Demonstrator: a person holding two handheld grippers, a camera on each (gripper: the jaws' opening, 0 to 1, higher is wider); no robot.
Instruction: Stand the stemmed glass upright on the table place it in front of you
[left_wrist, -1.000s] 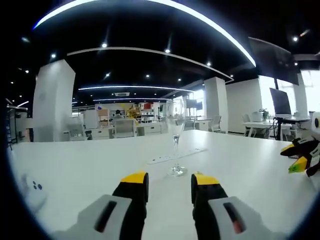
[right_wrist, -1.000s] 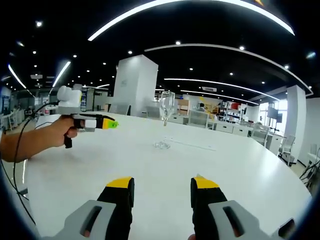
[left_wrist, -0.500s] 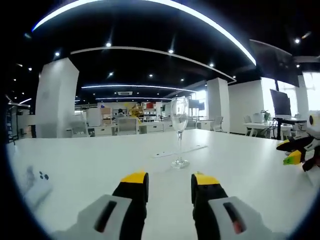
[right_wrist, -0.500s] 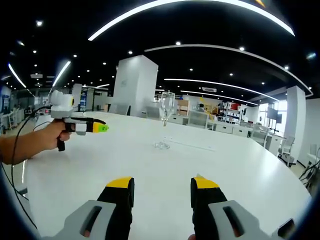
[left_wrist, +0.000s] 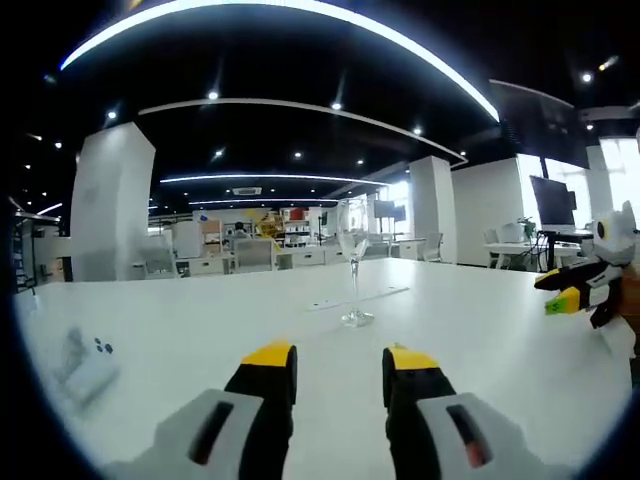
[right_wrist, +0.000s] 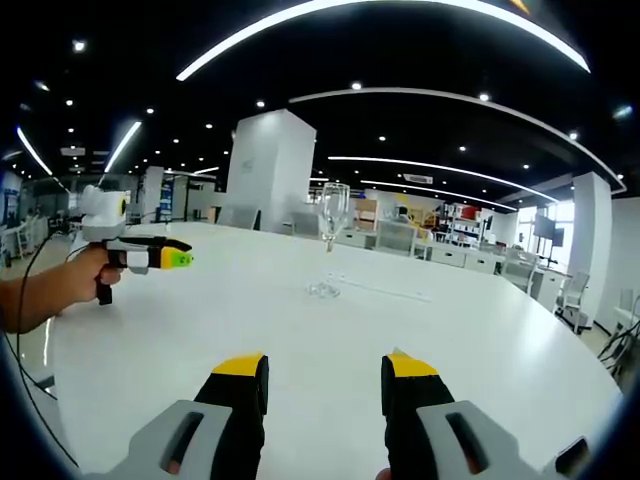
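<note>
Left gripper and right gripper: jaws apart, holding nothing. We see stemmed glass upright on table, well ahead. We judge task done; next, keep clear of glass.

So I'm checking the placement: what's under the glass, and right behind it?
The glass stands upright, its foot on the bare white table. Just behind it lies a long white strip, flat on the table. Whether foot and strip touch is unclear.
</note>
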